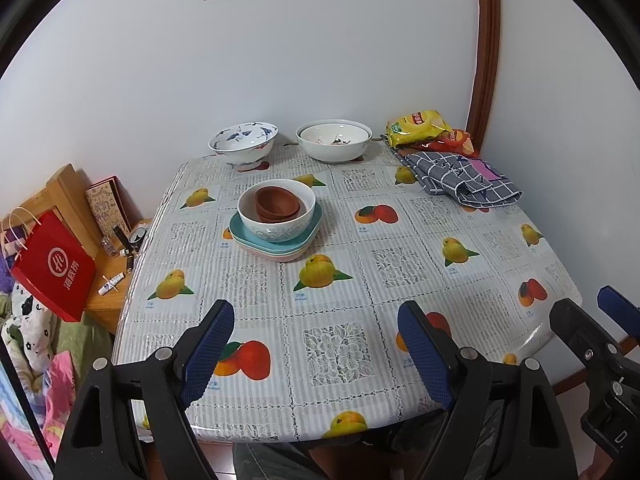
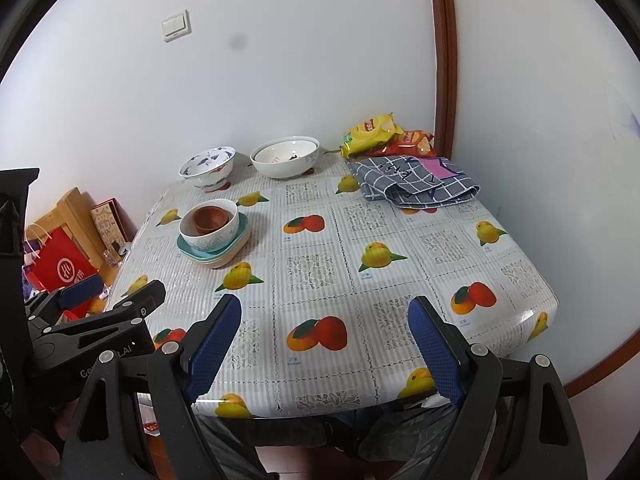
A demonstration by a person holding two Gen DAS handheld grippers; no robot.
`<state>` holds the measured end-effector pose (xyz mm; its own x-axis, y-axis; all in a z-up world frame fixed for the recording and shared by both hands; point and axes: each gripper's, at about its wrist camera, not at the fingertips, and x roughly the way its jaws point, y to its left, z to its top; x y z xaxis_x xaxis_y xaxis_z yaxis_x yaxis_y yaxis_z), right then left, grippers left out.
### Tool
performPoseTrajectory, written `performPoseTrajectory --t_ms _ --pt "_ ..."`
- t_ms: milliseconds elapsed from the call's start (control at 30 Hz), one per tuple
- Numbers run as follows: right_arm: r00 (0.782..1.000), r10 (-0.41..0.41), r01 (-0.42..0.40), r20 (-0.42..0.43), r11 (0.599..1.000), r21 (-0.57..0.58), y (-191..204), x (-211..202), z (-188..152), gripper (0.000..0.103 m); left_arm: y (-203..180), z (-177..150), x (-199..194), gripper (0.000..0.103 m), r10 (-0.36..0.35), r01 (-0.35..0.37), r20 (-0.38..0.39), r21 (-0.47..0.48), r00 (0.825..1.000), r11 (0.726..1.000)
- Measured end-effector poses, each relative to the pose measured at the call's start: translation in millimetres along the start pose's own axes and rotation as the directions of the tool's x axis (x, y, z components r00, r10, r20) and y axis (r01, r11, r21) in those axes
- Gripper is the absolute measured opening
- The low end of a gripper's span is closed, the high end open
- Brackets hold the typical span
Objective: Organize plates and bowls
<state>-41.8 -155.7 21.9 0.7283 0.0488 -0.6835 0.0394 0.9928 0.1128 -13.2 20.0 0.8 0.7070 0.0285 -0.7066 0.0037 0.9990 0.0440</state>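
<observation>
On the fruit-print table [image 1: 340, 340] stands a stack: teal and pink square plates [image 1: 240, 236], a white patterned bowl [image 1: 280, 228] on them, and brown small bowls [image 1: 278, 203] inside it. The stack also shows in the right wrist view [image 2: 212, 228]. At the back stand a blue-and-white bowl [image 1: 243, 142] [image 2: 207, 166] and a plain white bowl [image 1: 334, 140] [image 2: 285, 157]. My left gripper [image 1: 316, 324] is open and empty above the table's near edge. My right gripper [image 2: 326, 320] is open and empty beside it, also seen in the left wrist view [image 1: 588, 308].
A grey checked cloth [image 1: 460, 176] and snack bags [image 1: 424, 128] lie at the back right. A wooden side table [image 1: 108, 280] with a red paper bag [image 1: 54, 268] and small items stands left of the table. The wall is close behind.
</observation>
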Motion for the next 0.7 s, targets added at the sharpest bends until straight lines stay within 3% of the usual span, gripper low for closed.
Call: performPoseTrajectory --t_ms 700 --pt "1.000 0.000 0.000 0.007 1.000 0.003 0.2 -3.6 1.5 0.085 -0.2 1.6 -1.0 0.083 -0.009 0.009 0.001 -0.001 1.000 1.000"
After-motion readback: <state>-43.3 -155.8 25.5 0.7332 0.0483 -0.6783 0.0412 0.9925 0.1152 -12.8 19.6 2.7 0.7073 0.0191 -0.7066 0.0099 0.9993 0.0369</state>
